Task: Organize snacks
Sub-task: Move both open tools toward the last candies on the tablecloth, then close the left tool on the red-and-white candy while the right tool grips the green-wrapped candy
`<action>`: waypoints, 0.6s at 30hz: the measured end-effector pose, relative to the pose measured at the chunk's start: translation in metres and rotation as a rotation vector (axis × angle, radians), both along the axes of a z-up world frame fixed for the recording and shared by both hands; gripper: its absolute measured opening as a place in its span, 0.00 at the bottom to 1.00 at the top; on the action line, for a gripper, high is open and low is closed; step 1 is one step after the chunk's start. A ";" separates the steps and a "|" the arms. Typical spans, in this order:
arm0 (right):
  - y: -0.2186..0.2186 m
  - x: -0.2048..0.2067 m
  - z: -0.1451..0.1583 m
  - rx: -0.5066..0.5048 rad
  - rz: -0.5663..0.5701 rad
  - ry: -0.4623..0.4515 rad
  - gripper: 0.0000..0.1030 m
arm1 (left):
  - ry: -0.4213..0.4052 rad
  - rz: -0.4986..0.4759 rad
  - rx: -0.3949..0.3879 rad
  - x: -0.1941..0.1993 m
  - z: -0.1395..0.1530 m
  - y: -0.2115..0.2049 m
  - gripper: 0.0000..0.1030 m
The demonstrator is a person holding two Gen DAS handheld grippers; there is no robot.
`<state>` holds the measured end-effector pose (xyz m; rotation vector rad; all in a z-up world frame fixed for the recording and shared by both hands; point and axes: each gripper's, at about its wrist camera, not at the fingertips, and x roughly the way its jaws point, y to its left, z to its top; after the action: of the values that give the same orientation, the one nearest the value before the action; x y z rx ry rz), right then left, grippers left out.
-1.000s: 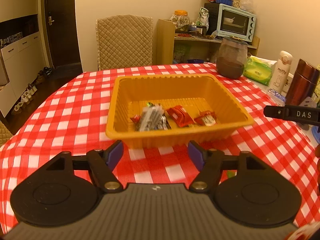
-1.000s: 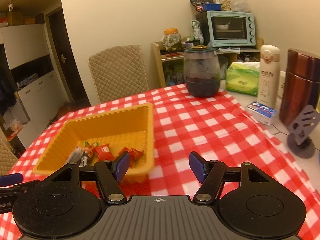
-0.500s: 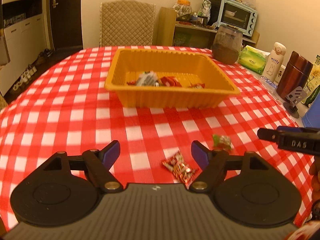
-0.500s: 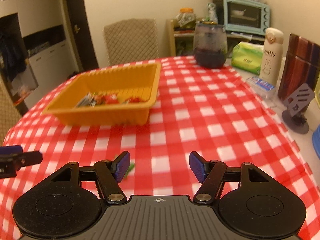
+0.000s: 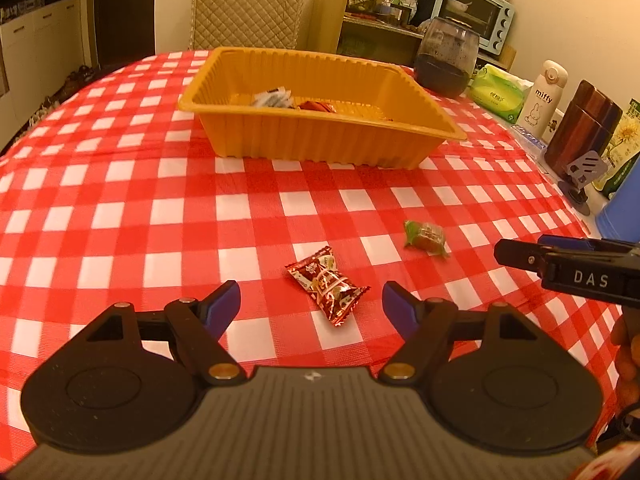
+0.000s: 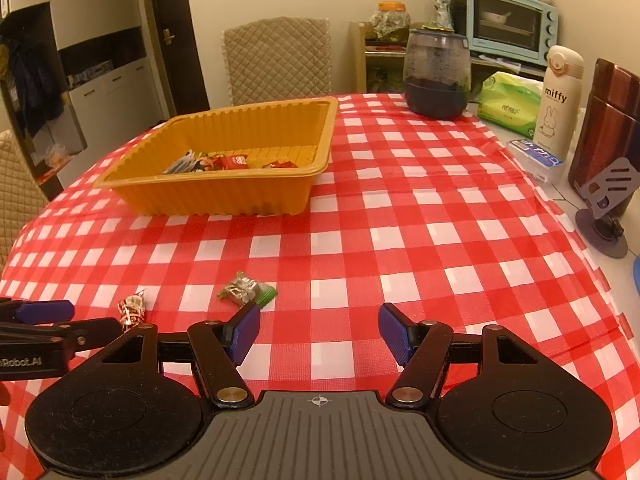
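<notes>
While both claws (image 5: 311, 306) (image 6: 319, 332) gape empty, two candies (image 5: 328, 286) (image 5: 425, 234) dot the checked tablecloth (image 5: 120, 200).

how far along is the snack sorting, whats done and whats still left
Done: several wrapped snacks already lie in the orange tray. In hand: nothing; the left gripper and right gripper are both open and empty. The left one is lined up just short of the red candy. Left: that red candy and the green candy, both loose on the checkered tablecloth in front of the tray.
</notes>
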<state>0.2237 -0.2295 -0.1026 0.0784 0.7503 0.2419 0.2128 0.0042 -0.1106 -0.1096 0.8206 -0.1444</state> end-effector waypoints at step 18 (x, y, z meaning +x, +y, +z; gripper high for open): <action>0.003 0.008 -0.005 0.019 -0.005 0.016 0.64 | -0.044 -0.019 0.043 0.015 -0.020 -0.025 0.34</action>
<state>0.2312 -0.2268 -0.1080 0.1006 0.7641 0.2437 0.2278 -0.0208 -0.1309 -0.0582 0.7802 -0.1465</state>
